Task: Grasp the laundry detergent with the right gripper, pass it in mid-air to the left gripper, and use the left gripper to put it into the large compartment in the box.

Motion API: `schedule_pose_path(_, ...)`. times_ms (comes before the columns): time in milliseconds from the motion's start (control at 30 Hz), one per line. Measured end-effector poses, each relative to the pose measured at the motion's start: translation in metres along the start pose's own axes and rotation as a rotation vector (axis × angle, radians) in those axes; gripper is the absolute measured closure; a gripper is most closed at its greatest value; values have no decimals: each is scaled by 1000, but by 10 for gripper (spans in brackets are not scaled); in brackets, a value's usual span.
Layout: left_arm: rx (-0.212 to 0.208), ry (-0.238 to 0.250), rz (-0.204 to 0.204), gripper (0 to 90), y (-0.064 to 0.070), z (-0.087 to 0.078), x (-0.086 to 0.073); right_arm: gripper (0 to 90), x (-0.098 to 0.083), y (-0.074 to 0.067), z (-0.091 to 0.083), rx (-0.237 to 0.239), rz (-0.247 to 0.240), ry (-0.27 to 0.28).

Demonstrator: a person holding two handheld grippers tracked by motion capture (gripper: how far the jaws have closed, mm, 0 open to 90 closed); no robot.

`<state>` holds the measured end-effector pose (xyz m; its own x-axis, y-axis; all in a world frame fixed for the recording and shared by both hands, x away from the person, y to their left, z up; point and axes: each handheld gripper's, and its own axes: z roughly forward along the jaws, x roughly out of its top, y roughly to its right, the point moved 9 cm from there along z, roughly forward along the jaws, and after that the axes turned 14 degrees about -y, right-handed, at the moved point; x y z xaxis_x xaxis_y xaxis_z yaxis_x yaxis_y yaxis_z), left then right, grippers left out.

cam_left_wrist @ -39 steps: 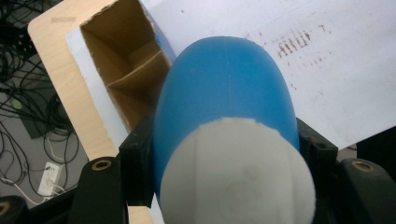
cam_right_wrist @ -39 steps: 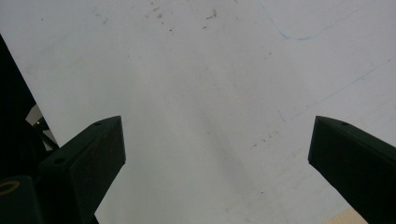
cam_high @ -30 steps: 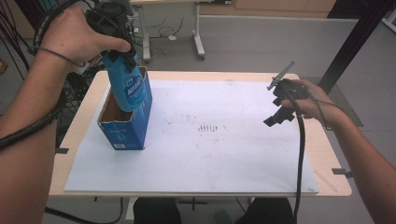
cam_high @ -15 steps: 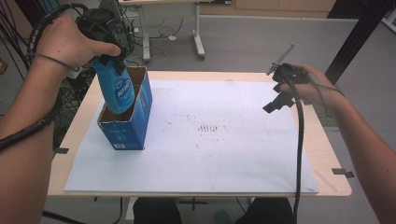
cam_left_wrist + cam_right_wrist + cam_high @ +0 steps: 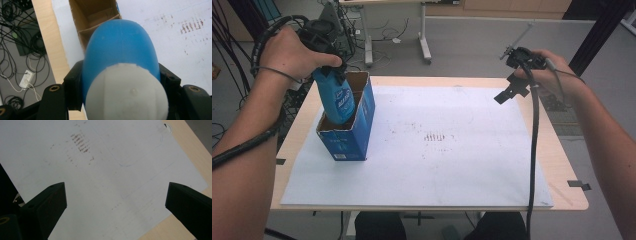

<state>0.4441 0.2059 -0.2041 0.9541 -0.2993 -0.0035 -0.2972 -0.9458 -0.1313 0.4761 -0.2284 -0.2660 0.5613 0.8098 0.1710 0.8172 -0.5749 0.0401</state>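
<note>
My left gripper (image 5: 332, 75) is shut on a blue bottle (image 5: 337, 100) with a white base, gripped near that base. The bottle points nose-down and its lower part is inside the open blue cardboard box (image 5: 347, 137) at the table's left. In the left gripper view the bottle (image 5: 122, 50) sits between both black jaws, with the box's brown inside (image 5: 95, 17) beyond it. My right gripper (image 5: 512, 90) hangs open and empty above the table's far right. Its view looks down past wide-apart jaws on the white paper sheet (image 5: 105, 182).
A white paper sheet (image 5: 452, 150) covers most of the wooden table (image 5: 572, 195); faint brown marks (image 5: 434, 136) lie near its middle. Cables (image 5: 15, 50) litter the floor left of the table. A desk leg (image 5: 424, 35) stands behind.
The left hand has lowered the bottle deeper into the box. The right hand has risen and drifted toward the far right edge.
</note>
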Motion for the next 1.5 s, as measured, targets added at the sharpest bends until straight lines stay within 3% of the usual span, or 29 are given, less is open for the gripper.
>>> schedule_pose_path(267, 17, -7, -9, 377, -3, 13, 3, 36, 18, 5, -25, -6, 14, -3)
schedule_pose_path(733, -6, -27, -18, 377, -6, 42, 7, 35, 37, 9, -56, -28, 19, 17)
schedule_pose_path(1067, -36, -43, -20, 377, -3, 63, 10, 34, 45, 10, -68, -26, 15, 23)
schedule_pose_path(1500, -58, -66, -36, 377, -2, 89, 13, 35, 50, 15, -68, -22, 26, 16)
